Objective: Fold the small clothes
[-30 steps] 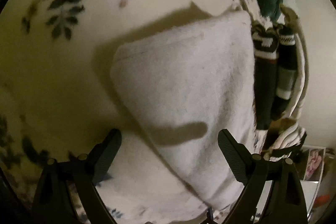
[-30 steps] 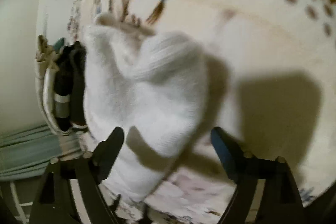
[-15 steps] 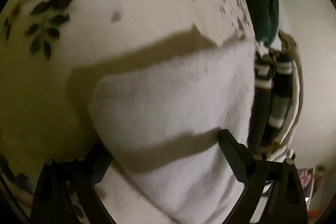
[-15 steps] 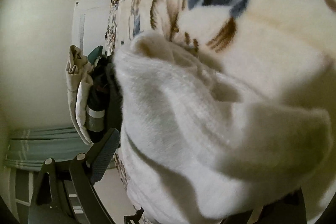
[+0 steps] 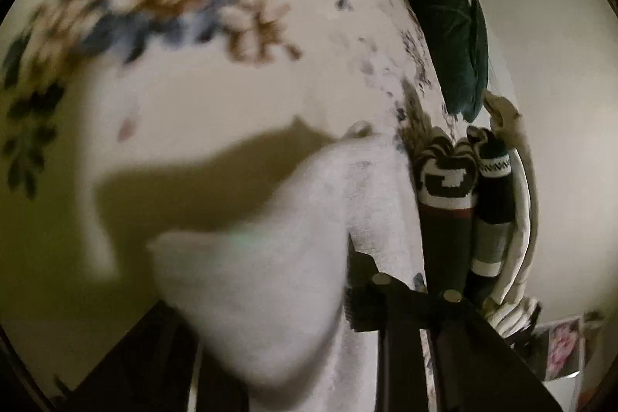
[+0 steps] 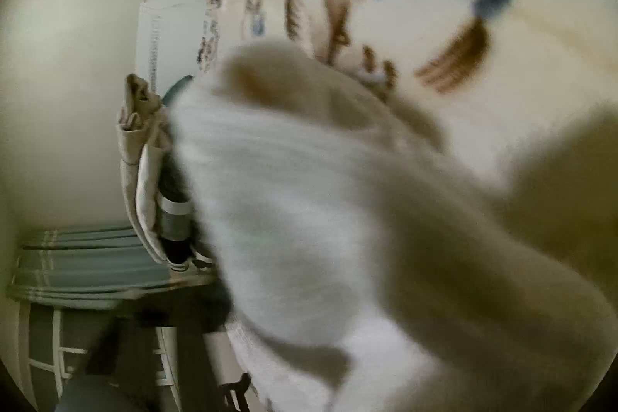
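Left gripper: my left gripper (image 5: 293, 280) has just been closing, and in the left wrist view its black right finger (image 5: 363, 280) presses into the cloth, so I read it as clamped on the sock. Its other finger is buried under the fabric.
White sock: the fluffy white terry sock (image 5: 270, 280) bulges up between my left jaws and rises off the bed, blurred. In the right wrist view the same sock (image 6: 309, 219) fills most of the picture.
Right gripper: its jaws have just been closing too, with the white sock between them, but the cloth covers both fingers, so I cannot tell whether they grip it.
Bedspread: the cream bedspread with blue and brown flowers (image 5: 193, 72) lies under the sock and carries its dark shadow.
Sock pile: folded dark socks with white and grey bands (image 5: 455, 203) lie just beside the white sock, at the bed's edge.
Pale garment: a cream folded cloth (image 5: 521, 203) lies against the far side of those dark socks.
Cushion: a dark green cushion (image 5: 448, 37) sits further along the same edge.
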Tool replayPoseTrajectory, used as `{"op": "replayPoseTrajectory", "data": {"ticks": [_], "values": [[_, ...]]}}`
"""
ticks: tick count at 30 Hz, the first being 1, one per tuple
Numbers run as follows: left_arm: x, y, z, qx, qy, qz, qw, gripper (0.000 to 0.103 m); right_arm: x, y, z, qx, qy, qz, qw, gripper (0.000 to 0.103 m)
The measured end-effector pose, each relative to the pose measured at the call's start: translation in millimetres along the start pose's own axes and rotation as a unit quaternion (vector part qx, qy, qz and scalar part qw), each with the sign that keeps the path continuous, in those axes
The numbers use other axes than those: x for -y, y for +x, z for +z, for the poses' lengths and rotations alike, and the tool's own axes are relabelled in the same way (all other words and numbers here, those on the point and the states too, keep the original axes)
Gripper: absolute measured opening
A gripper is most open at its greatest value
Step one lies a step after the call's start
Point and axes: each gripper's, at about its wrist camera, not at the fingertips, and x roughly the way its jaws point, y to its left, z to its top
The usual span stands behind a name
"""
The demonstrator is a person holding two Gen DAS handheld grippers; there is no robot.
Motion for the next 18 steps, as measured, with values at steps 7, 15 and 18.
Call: {"op": "replayPoseTrajectory", "data": {"ticks": [7, 15, 18], "values": [[46, -37, 9, -0.003, 0.053, 0.005, 0.9986, 0.014, -32, -17, -13, 0.000, -0.025, -0.044, 0.999, 0.035], [115, -86, 25, -0.010, 0.087, -0.022, 0.9959, 0.012, -131, -40, -25, -0.027, -0.082, -0.058, 0.995, 0.034], [151, -106, 38, -0.001, 0.096, -0.046, 0.9943, 0.011, -181, -46, -25, -0.037, -0.105, -0.045, 0.993, 0.034]]}}
